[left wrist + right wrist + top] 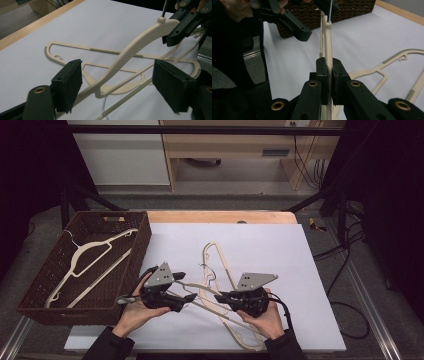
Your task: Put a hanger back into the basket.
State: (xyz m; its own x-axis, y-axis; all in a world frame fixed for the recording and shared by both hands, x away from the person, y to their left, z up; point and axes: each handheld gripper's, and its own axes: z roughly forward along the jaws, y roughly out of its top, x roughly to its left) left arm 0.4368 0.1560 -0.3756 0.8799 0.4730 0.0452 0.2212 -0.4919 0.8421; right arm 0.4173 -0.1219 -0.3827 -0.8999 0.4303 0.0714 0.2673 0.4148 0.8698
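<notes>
A cream plastic hanger (205, 287) is lifted off the white sheet (280, 250). My right gripper (221, 296) is shut on its one arm, the pads pressed flat against it (330, 63). The other arm (140, 40) passes between the jaws of my left gripper (117, 72), which stand open on both sides without touching it. In the high view the left gripper (187, 286) sits just left of the right one, each in a hand. A second cream hanger (217, 255) lies flat on the sheet under them.
A dark wicker basket (142, 240) stands at the left of the table with another cream hanger (87, 252) lying in it. The wooden table edge (220, 216) runs along the back. Cables hang off the right side.
</notes>
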